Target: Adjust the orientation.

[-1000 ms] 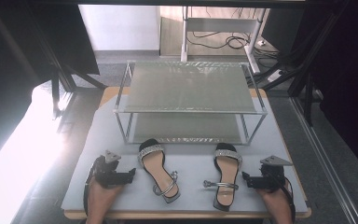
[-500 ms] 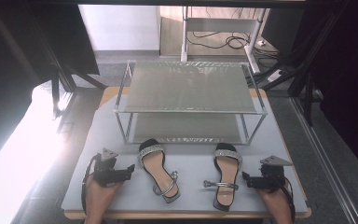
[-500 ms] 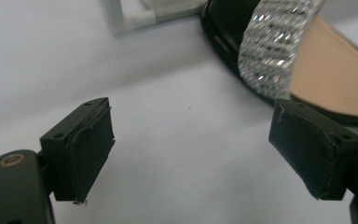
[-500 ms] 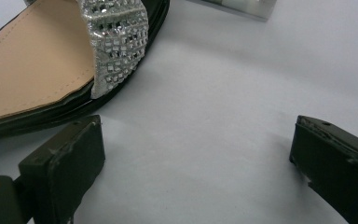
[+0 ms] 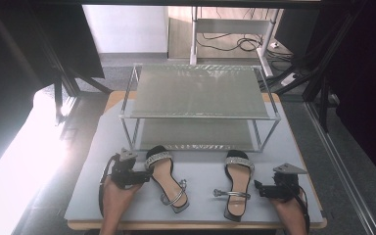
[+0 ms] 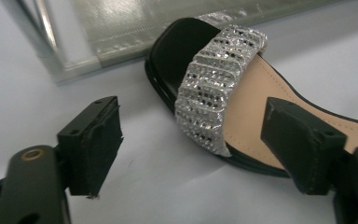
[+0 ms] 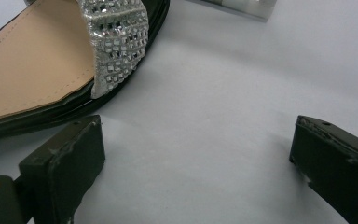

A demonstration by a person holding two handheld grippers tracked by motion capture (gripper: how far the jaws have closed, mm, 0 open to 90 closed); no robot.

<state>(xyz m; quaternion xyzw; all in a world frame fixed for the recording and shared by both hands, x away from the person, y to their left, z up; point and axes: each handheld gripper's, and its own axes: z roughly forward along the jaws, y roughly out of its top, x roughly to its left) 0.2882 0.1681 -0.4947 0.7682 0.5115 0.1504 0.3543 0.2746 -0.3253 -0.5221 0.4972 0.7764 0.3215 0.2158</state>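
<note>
You find no readable text, label, brand, number or sign here: none on either sandal's insole or strap, none on the shelf rack, none on the grey table mat, none on the jaws

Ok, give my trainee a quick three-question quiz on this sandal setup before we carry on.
1. True or false: the left tongs have clamped the left sandal.
2. Which part of that sandal lies between the left tongs' jaws? A) rhinestone toe strap B) ankle strap C) heel
3. What stands behind both sandals, including the right sandal?

Key
1. False: the jaws have just been closing, with a gap on both sides of the strap.
2. A
3. A two-tier shoe rack; the right tongs stand open over bare mat.
</note>
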